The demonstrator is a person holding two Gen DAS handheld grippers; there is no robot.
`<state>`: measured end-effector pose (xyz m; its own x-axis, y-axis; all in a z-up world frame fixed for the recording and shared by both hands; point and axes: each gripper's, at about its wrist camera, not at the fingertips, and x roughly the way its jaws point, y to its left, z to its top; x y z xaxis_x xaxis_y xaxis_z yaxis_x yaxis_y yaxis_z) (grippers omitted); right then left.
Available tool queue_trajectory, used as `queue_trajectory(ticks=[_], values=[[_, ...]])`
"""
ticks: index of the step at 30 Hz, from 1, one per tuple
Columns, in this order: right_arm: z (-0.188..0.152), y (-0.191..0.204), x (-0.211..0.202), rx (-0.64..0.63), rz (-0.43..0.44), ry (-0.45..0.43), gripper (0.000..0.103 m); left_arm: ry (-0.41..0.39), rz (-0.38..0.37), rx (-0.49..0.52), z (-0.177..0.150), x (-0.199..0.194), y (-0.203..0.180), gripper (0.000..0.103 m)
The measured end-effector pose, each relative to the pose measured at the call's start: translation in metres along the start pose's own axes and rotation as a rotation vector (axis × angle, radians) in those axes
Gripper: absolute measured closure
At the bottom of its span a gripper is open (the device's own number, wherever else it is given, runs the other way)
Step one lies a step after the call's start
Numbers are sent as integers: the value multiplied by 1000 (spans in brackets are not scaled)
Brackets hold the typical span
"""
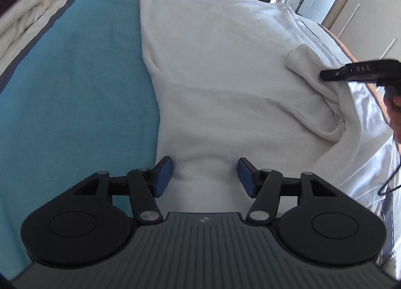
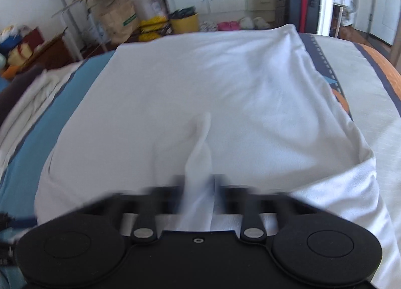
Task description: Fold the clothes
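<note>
While the teal bedspread [image 1: 75, 75] on the left side of the bed stays bare, your white garment [image 1: 213, 75] is spread flat just right of it, taking up the middle of the bed. Your left gripper [image 1: 205, 176] hovers low over the near edge of the cloth with its blue pads [image 1: 164, 176] standing well apart, nothing pinched between them, so that hand isn't holding anything yet. Moving right, there's the sleeve [image 1: 308, 83], cuff pointing inward across the body, and your right gripper [image 2: 198, 188] has its fingers clamped tight on a ridge of that white fabric. It's blurry in the right wrist view, but the cloth clearly runs up between the jaws.

Progress-wise, I'd say you're early on: the body looks laid out and one sleeve seems partway folded in. Other sleeve and the actual body folds look like they're still to do.
</note>
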<state>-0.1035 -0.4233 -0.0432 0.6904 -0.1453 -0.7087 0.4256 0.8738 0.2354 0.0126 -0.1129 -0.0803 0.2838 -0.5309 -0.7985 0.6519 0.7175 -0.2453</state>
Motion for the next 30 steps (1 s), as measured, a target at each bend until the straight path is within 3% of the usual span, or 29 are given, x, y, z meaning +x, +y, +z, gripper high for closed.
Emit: queue_trajectory(ticks=[2,5,9,11,13,15,17,21,26,28,30], values=[[-3,1,-32,46,27,-160,98,8,-2,-10,-1,-2,2,46],[-9,3,-72,13,-83,-239,98,18,-2,-29,-1,-3,4,46],[-29,-25,-100,43,-229,-236,98,-20,74,-4,-3,-17,-6,46],[-46,-42,-105,82,-304,-211,98,-46,45,14,-3,-28,-11,46],[-66,-59,-111,162,-348,-193,98,-69,-23,-28,-2,-37,-11,46],[-84,-75,-112,300,-317,-167,98,-85,-88,-76,1,-41,-11,46],[-89,-82,-107,348,-295,-143,98,-89,-95,-71,1,-43,-12,46],[-79,-67,-108,264,-318,-187,91,-50,-70,-61,-1,-31,-11,46],[-59,-51,-92,132,-280,-178,58,24,-50,-40,-6,-12,-13,46],[-51,-48,-82,65,-273,-169,39,19,-39,-48,-6,-12,-14,46],[-47,-47,-74,-13,-312,-187,31,-13,-45,-69,-5,-18,-13,46]])
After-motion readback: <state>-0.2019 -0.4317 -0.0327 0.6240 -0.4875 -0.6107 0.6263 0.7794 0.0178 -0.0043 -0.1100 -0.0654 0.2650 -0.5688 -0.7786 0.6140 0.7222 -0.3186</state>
